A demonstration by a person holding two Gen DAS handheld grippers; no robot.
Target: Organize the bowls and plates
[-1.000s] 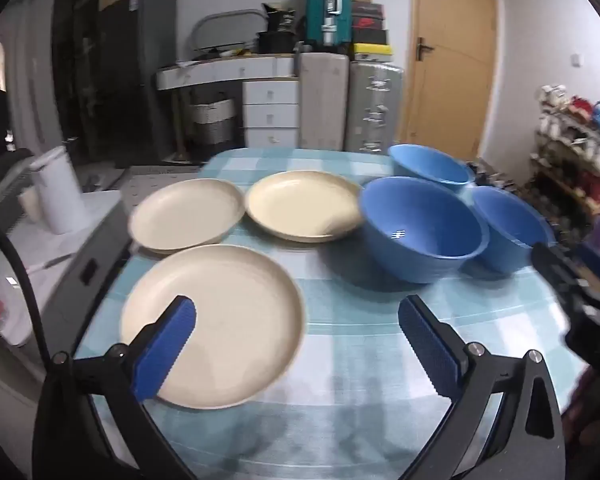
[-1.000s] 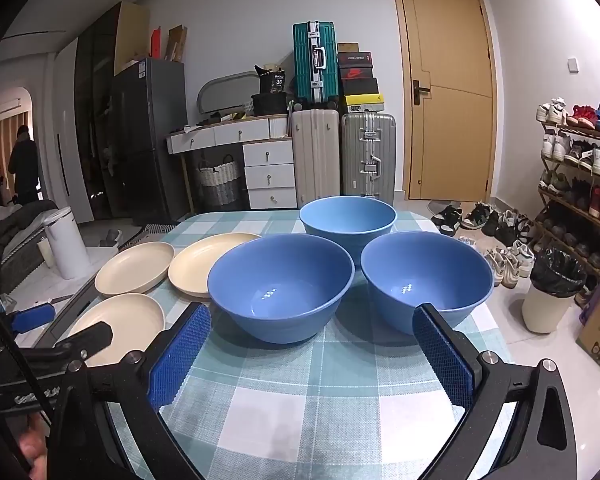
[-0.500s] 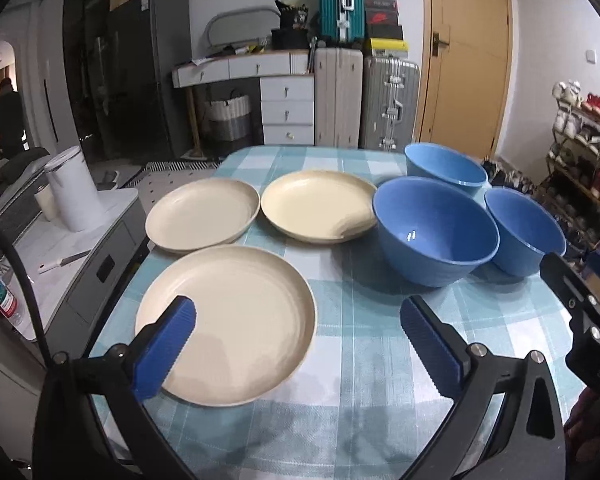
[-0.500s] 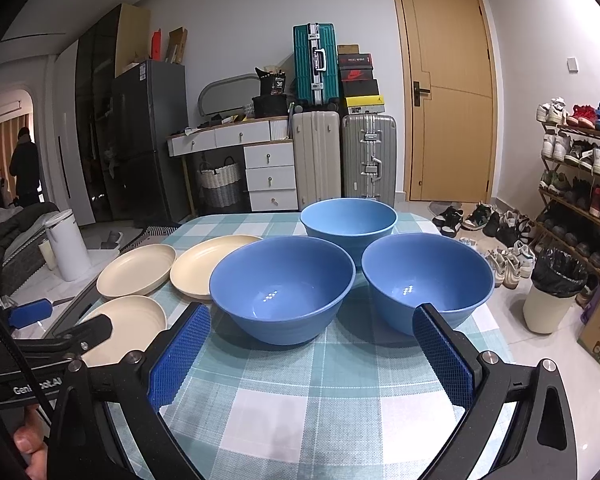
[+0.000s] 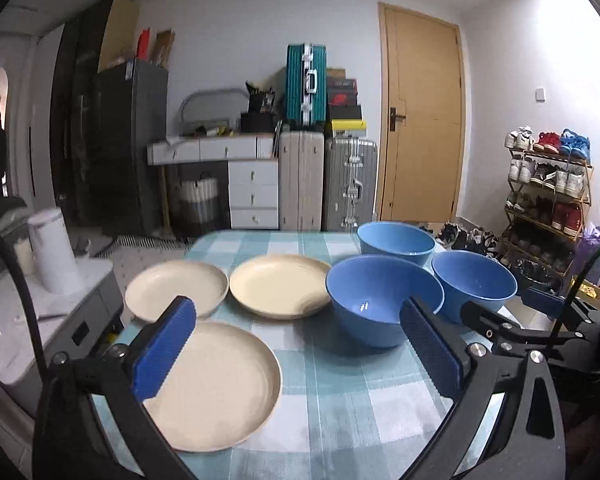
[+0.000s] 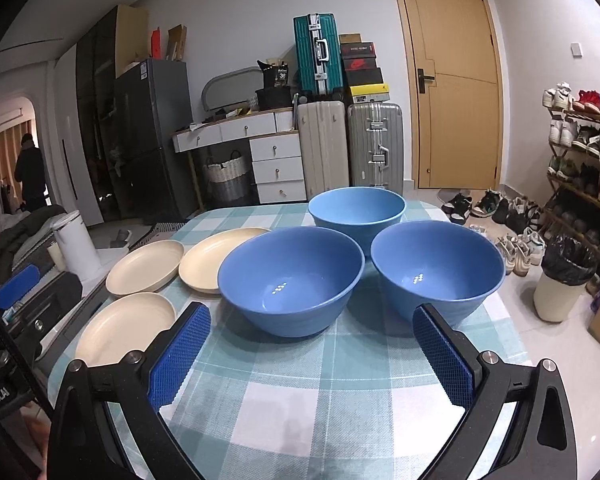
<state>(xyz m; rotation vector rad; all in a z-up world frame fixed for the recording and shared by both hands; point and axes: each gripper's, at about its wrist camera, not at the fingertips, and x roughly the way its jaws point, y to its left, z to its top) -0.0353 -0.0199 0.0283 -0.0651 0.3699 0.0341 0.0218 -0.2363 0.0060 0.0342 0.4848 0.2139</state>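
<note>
Three cream plates lie on the checked tablecloth point(image 5: 340, 412): a near plate point(image 5: 220, 384), a far-left plate point(image 5: 176, 288) and a middle plate point(image 5: 280, 286). To their right stand three blue bowls: a near bowl point(image 5: 380, 304), a far bowl point(image 5: 396, 238) and a right bowl point(image 5: 474, 280). My left gripper point(image 5: 296, 306) hangs open and empty above the near plate's right side. My right gripper point(image 6: 312, 314) is open and empty just short of the near bowl point(image 6: 292, 276) and the right bowl point(image 6: 436, 272). The far bowl point(image 6: 356, 208) sits behind them.
A white jug point(image 5: 54, 256) stands on a low grey cabinet left of the table. Suitcases point(image 6: 376, 148), a drawer unit and a door line the back wall. A shoe rack point(image 5: 548, 196) and a bin point(image 6: 560, 280) stand to the right. A person stands far left.
The left gripper has dropped and tilted up, so the plates sit lower in its view and more of the room shows. The right gripper has barely moved. Both stay open.
</note>
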